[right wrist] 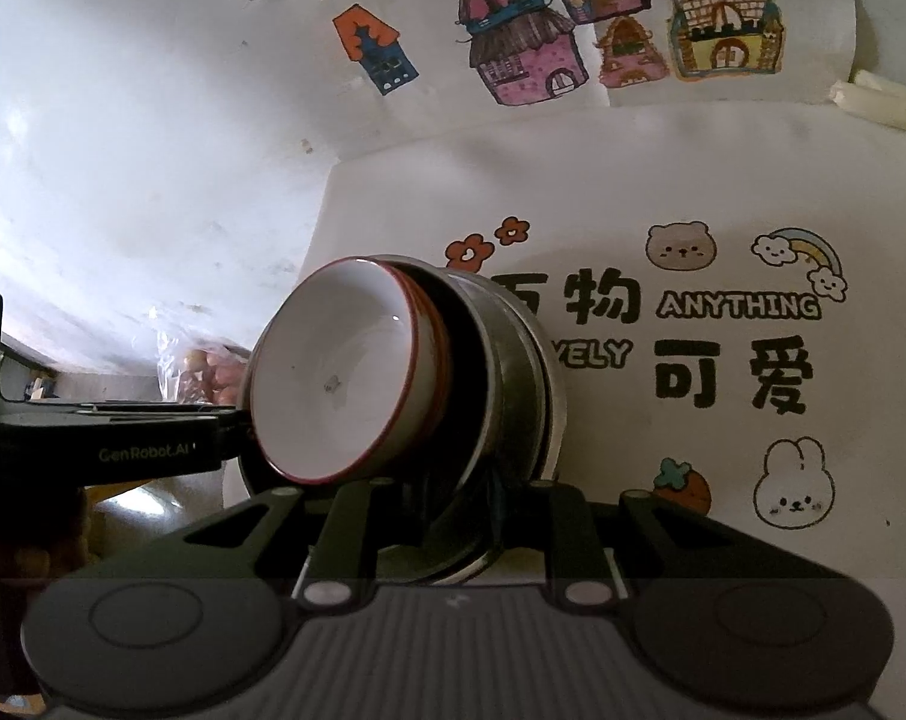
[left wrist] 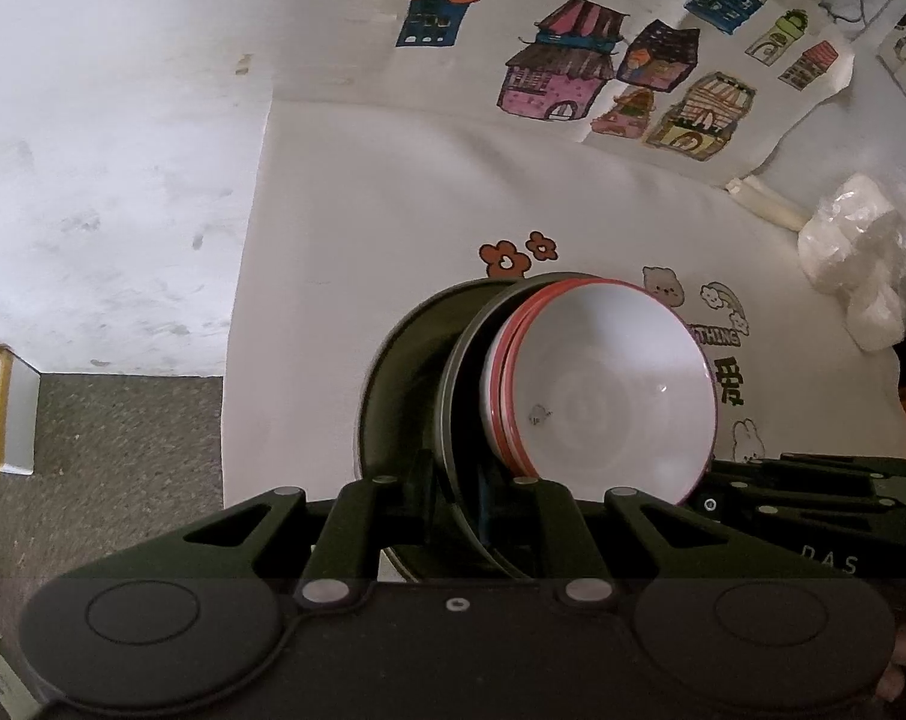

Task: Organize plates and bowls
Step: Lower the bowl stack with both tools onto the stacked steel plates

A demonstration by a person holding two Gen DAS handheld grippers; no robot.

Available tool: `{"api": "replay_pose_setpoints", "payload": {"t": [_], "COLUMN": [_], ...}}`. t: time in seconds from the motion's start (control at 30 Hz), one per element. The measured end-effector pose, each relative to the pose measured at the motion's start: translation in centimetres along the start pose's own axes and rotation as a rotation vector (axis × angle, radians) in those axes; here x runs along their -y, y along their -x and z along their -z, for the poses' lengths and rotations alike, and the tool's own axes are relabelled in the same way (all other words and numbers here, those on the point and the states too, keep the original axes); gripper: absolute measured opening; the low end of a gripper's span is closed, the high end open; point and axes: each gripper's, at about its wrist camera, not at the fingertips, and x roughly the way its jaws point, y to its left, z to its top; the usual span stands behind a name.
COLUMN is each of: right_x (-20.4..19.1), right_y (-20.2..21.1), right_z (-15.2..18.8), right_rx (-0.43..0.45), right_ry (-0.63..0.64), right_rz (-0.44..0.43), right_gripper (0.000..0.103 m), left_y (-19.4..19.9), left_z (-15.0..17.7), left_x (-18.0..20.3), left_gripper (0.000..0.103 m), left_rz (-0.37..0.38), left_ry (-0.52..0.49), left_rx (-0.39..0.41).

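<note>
White cartoon-printed tabletop (right wrist: 693, 180) under both tools (left wrist: 453, 516) (right wrist: 453, 516), each clamped on the stacked bowls' (left wrist: 603, 396) dark rim.

Background's pretty busy: a white cloth (right wrist: 723, 180) with cartoon prints, a bear (right wrist: 681, 247) around 1 o'clock, a rainbow (right wrist: 804, 258) further right, a bunny (right wrist: 794, 485) at 4 o'clock with a carrot (right wrist: 684, 487) beside it. House drawings (right wrist: 573, 18) sit at 12. Left view has a crinkly plastic bag (left wrist: 861, 258) at 2 o'clock and carpet (left wrist: 129, 438) at 8.
</note>
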Motion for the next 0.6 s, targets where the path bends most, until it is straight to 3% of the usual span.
{"api": "replay_pose_setpoints", "payload": {"t": [0.6], "right_x": [-0.11], "right_y": [-0.81], "right_z": [-0.21], "right_rx": [-0.02], "right_ry": [0.003], "right_rz": [-0.008], "right_gripper": [0.022], "left_y": [-0.41], "left_z": [0.02], "left_x": [-0.39], "left_gripper": [0.013], "left_rz": [-0.017], "left_ry": [0.02], "left_rx": [-0.006]}}
